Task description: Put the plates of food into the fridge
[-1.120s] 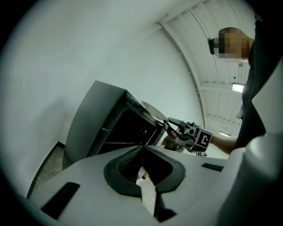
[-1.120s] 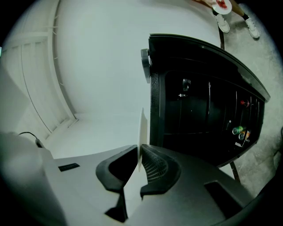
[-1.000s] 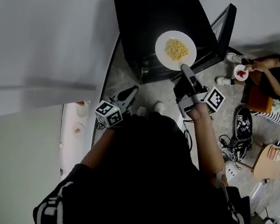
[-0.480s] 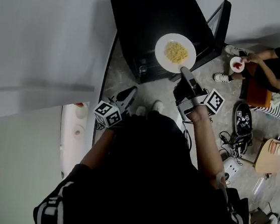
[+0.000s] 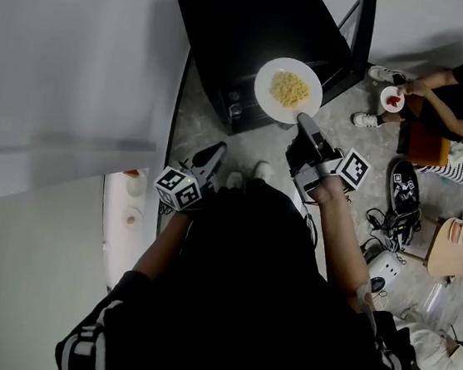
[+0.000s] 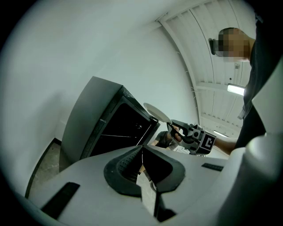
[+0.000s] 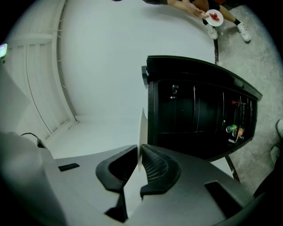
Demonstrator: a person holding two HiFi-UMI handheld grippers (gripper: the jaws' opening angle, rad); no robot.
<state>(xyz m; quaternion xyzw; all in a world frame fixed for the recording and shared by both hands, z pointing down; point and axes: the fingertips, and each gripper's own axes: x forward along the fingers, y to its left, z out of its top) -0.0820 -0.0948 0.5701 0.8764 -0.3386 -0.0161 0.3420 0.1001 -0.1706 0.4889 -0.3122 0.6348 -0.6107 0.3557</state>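
Note:
A white plate of yellow food (image 5: pixel 287 90) hangs level in front of the black fridge (image 5: pixel 258 32), whose door (image 5: pixel 355 44) stands open. My right gripper (image 5: pixel 304 124) is shut on the plate's near rim. In the right gripper view the plate (image 7: pixel 142 126) shows edge-on, clamped in the right gripper (image 7: pixel 139 152), with the dark fridge interior (image 7: pixel 199 110) straight ahead. My left gripper (image 5: pixel 214 157) hangs lower left, away from the fridge, shut and empty. Its own view shows the left gripper (image 6: pixel 142 150), and beyond it the fridge (image 6: pixel 101 119) and the plate (image 6: pixel 158 113).
A person sits on the floor at the right with a small plate of red food (image 5: pixel 391 98). Bags, cables and a wooden stool (image 5: pixel 450 245) crowd the floor at the right. A white ledge (image 5: pixel 129 201) lies at the left. Bottles (image 7: pixel 234 129) stand in the fridge door.
The head view has shifted a little. My right gripper still holds the plate in front of the open fridge, and my left gripper has hardly moved.

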